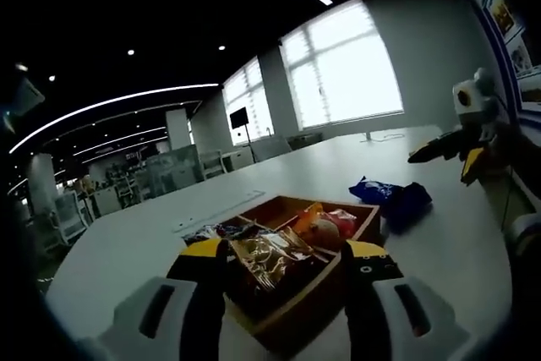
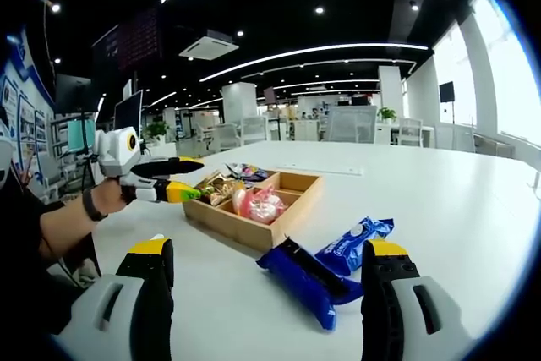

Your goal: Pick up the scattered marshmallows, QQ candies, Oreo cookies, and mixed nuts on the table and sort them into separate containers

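Note:
My left gripper [image 1: 283, 281] is shut on a golden-brown nut packet [image 1: 266, 258] held just over the near compartment of a wooden divided box [image 1: 365, 224]. From the right gripper view the left gripper [image 2: 201, 180] reaches in from the left, its tips at the nut packet [image 2: 216, 187] over the box [image 2: 252, 231]. Pink and orange candy packets [image 2: 262, 203] lie in the box's middle compartment. Two blue Oreo packets [image 2: 311, 283] lie on the table beside the box, just ahead of my open right gripper [image 2: 266, 285], which holds nothing.
The white table [image 2: 439, 209] runs wide past the box. A person's hand with a wristband [image 2: 91, 204] holds the left gripper. Chairs and desks stand beyond the far edge. The right gripper [image 1: 453, 156] hovers past the blue packets [image 1: 394, 200].

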Motion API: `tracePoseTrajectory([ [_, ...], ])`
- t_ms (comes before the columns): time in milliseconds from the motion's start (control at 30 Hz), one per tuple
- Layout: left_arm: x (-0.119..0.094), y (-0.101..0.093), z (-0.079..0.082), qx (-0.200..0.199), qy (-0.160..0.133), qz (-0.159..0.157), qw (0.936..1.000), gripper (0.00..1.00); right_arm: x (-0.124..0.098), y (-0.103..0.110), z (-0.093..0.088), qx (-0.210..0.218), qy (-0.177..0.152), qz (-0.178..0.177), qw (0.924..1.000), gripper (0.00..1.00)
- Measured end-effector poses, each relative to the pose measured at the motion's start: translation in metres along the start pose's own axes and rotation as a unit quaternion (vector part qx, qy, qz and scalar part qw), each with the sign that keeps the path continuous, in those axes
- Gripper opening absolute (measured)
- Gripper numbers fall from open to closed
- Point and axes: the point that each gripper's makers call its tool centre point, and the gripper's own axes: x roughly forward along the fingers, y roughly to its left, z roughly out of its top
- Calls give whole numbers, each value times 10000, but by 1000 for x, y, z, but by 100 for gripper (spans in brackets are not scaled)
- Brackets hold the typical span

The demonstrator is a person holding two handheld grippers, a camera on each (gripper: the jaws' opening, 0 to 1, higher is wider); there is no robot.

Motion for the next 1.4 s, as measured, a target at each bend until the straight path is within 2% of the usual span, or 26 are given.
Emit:
tracePoseTrajectory([
  [433, -12, -3, -4, -226, 40, 35, 9997, 73, 2, 1, 1, -39, 32, -13, 10000, 88],
  [600, -18, -4, -3, -207, 25, 91, 9997, 82, 3, 2, 2, -71, 55, -2, 10000, 88],
  [933, -27, -6, -5, -230, 49, 142, 9996, 92, 2, 2, 6, -118, 33, 4, 9999, 88],
  [1033, -31, -7, -6, -225, 81, 161, 9996, 94, 2, 3, 6, -121, 19, 8, 9999, 88],
  [1233, -41, -3, -4, -337, -34, 291, 9990, 96, 1, 3, 4, -111, 24, 14, 9999, 88],
  [1400, -47, -4, -9, -321, 63, 329, 9989, 97, 0, 3, 4, -97, 18, 17, 10000, 88],
])
